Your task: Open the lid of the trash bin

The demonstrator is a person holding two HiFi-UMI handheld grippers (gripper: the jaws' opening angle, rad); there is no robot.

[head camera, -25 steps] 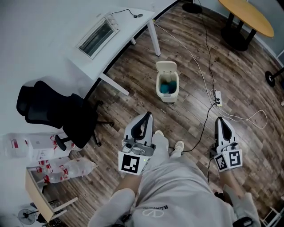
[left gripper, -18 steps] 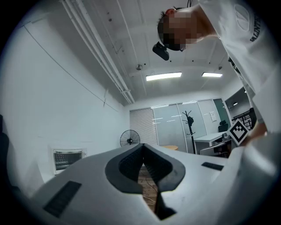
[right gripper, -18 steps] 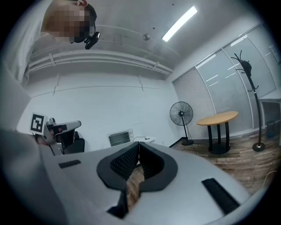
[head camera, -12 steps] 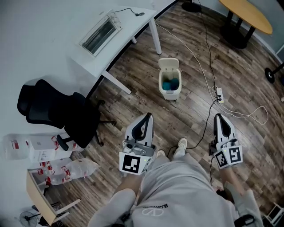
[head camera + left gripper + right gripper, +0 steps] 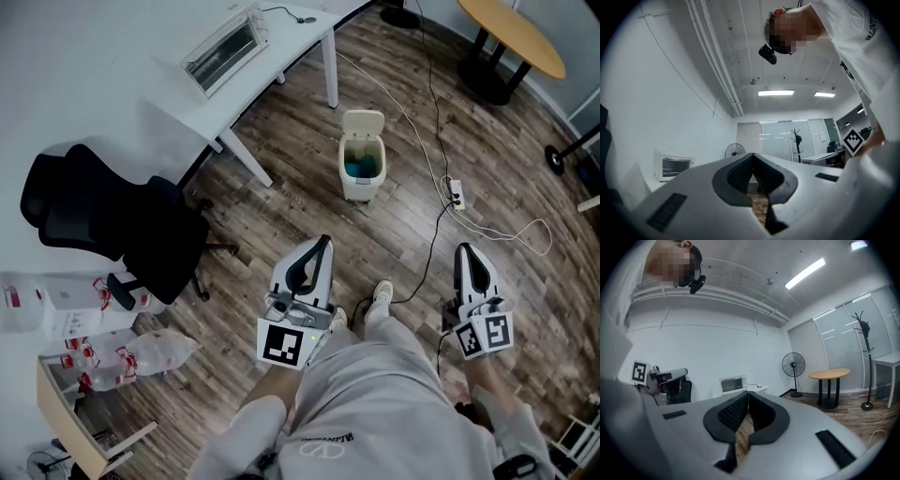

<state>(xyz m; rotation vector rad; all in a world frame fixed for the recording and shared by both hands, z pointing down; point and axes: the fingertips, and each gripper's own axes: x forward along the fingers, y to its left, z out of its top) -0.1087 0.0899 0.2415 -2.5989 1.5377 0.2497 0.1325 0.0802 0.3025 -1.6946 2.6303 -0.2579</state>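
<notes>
Most of my head view was wood-plank floor [image 5: 281, 178]. Along its upper left ran the white tabletop [image 5: 281, 47], carrying a toaster oven [image 5: 225, 39] toward its far end. A black office chair [image 5: 103, 216] stood beside the tabletop's near end, and a round wooden table [image 5: 511, 33] stood at the top right, well apart from both. The trash bin [image 5: 361, 190] stood on the floor just beyond the tabletop's far leg. Its lid [image 5: 363, 122] was already raised upright at the back, and something blue-green showed inside. The bin was well ahead of both tongs and touched by neither. The left tongs [image 5: 322, 246] hung above the person's left knee and pointed roughly toward the bin. In the left gripper view [image 5: 752, 157] the jaws were pressed together at the tips with nothing between them. The right tongs [image 5: 466, 253] hung by the right knee, and the right gripper view [image 5: 747, 394] showed the jaws likewise closed and empty. A white power strip [image 5: 455, 195] lay on the floor near the bin's right side, on a cable.
</notes>
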